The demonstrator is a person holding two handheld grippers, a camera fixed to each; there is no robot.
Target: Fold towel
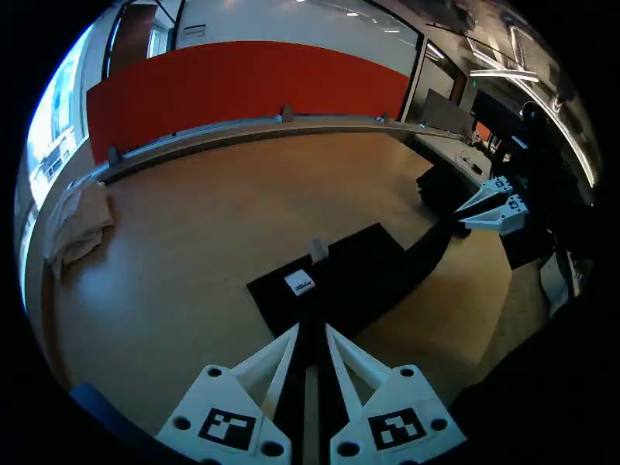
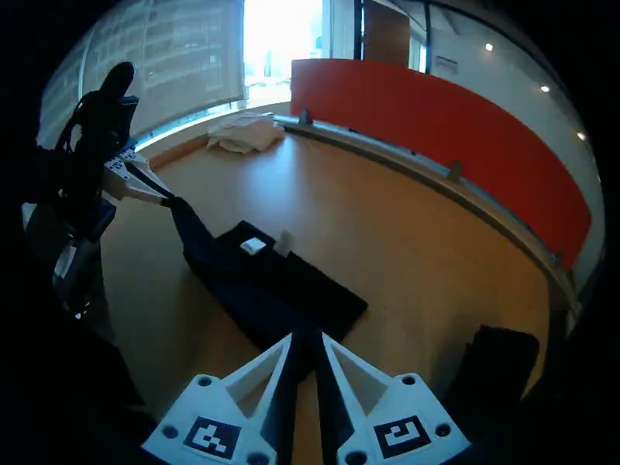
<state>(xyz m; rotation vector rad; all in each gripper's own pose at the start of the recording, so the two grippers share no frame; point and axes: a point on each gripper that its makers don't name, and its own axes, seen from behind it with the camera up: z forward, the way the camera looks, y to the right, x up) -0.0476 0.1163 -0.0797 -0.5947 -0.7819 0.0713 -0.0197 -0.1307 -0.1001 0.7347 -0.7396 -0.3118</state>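
The towel (image 1: 349, 271), dark and limp, lies partly flat on the table (image 1: 194, 232) at the centre of the left gripper view, with one edge lifted in a sagging band between the two claws. The left gripper (image 1: 311, 341), at 6 o'clock in its own view, is narrowed onto one corner, and the right gripper (image 2: 308, 345), at 6 o'clock in its view, pinches the other likewise. It looks light, soft and shapeless, so the corners seem the best hold, pulled taut so the fold does not droop.
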